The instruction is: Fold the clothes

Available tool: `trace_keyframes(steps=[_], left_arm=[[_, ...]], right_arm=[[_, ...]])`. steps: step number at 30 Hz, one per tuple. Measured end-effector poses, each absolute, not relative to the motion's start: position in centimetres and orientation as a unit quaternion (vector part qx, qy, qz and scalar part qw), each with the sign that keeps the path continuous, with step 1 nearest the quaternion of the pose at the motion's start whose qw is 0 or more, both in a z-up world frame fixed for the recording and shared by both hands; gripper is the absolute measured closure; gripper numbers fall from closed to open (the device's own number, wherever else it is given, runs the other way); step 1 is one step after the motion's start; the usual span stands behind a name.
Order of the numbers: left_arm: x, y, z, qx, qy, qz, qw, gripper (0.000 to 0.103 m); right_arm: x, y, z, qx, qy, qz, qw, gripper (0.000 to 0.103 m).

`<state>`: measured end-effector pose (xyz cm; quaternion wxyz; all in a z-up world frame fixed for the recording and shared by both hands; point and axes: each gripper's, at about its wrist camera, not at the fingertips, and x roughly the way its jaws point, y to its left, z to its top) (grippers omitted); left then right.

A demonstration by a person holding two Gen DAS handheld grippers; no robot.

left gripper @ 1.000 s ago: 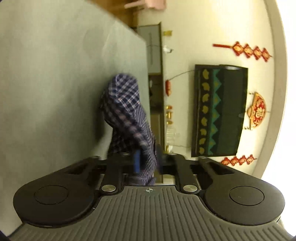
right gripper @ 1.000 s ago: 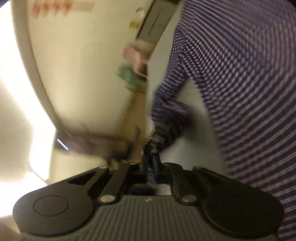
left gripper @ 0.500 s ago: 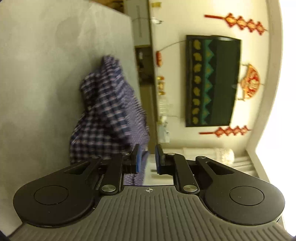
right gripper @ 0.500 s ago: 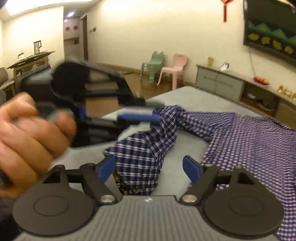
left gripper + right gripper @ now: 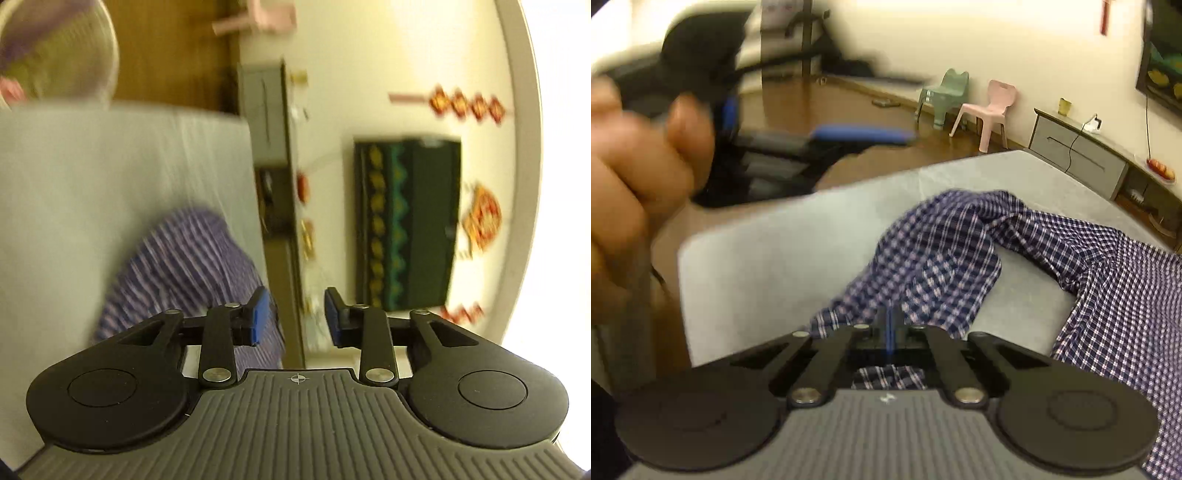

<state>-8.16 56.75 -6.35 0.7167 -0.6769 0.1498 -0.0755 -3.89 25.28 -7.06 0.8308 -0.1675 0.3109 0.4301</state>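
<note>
A blue and white checked shirt (image 5: 1126, 295) lies on a grey padded surface (image 5: 775, 266), its sleeve (image 5: 942, 251) bunched up towards me. My right gripper (image 5: 890, 323) points down at the sleeve's near end, its blue pads pressed together on the cloth. In the left wrist view, turned on its side, the shirt (image 5: 184, 266) sits behind the left finger. My left gripper (image 5: 295, 319) has its jaws opening, with nothing between them. The right wrist view shows a person's hand (image 5: 628, 177) holding that gripper, blurred, its blue finger (image 5: 860, 133) above the surface's far edge.
A green chair (image 5: 945, 92) and a pink chair (image 5: 993, 110) stand on the wooden floor beyond the surface. A low grey cabinet (image 5: 1078, 155) runs along the right wall. A dark wall hanging (image 5: 406, 221) and red ornaments are on the wall.
The right gripper, wide open around the sleeve half a second ago, has closed on it. The left gripper has let go of the cloth, opened and pulled away from the shirt.
</note>
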Motion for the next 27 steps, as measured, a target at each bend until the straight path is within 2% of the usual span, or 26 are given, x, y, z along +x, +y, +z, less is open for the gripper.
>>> trace_keyframes(steps=[1,3,4,5,6,10,11,12,13,14,15,16,20,23,27], left_arm=[[-8.7,57.3,-6.5,-0.683,0.14,-0.061,0.714,0.074],[-9.7,58.5,-6.9,-0.698,0.122,-0.038,0.705,0.07],[-10.1,59.0,-7.1,-0.704,0.115,-0.034,0.7,0.069],[-10.4,59.3,-7.2,-0.71,0.109,-0.029,0.695,0.067],[-10.5,59.4,-7.2,-0.712,0.104,-0.027,0.694,0.065],[-10.0,59.3,-7.0,-0.71,0.106,-0.037,0.695,0.063],[-10.0,59.3,-7.1,-0.709,0.109,-0.042,0.696,0.063],[-9.9,59.3,-7.2,-0.709,0.112,-0.044,0.695,0.063],[-9.9,59.3,-7.3,-0.709,0.112,-0.045,0.695,0.063],[-10.1,59.5,-7.5,-0.709,0.112,-0.045,0.695,0.063],[-10.2,59.7,-7.5,-0.708,0.11,-0.043,0.696,0.063],[-10.3,59.6,-7.6,-0.707,0.108,-0.042,0.698,0.063],[-10.4,59.5,-7.3,-0.693,0.106,-0.038,0.712,0.062],[-10.0,59.1,-7.3,-0.679,0.118,-0.04,0.723,0.062],[-9.2,56.6,-7.0,-0.657,0.149,-0.064,0.737,0.062]], right_arm=[[-4.0,24.9,-6.6,-0.162,0.298,0.435,0.834,0.102],[-4.6,24.5,-6.1,-0.164,0.282,0.449,0.832,0.084],[-5.0,24.6,-6.1,-0.174,0.28,0.457,0.826,0.048],[-5.5,24.9,-6.6,-0.187,0.287,0.468,0.814,0.021],[-6.1,25.2,-7.3,-0.2,0.29,0.479,0.804,0.02],[-8.0,26.7,-10.6,-0.261,0.301,0.476,0.784,0.02],[-8.1,27.1,-11.3,-0.271,0.307,0.466,0.784,0.026],[-7.6,27.1,-11.5,-0.258,0.316,0.465,0.785,0.027],[-7.0,27.1,-11.6,-0.242,0.327,0.466,0.786,0.044],[-6.7,27.2,-11.4,-0.236,0.333,0.463,0.787,0.07],[-6.2,27.3,-11.1,-0.234,0.334,0.462,0.788,0.091],[-5.8,27.4,-10.7,-0.233,0.333,0.461,0.789,0.097],[-1.5,26.6,-4.8,-0.166,0.315,0.464,0.811,0.098],[4.3,23.2,3.4,-0.091,0.282,0.448,0.843,0.098],[12.9,11.2,14.0,0.053,0.232,0.365,0.9,0.098]])
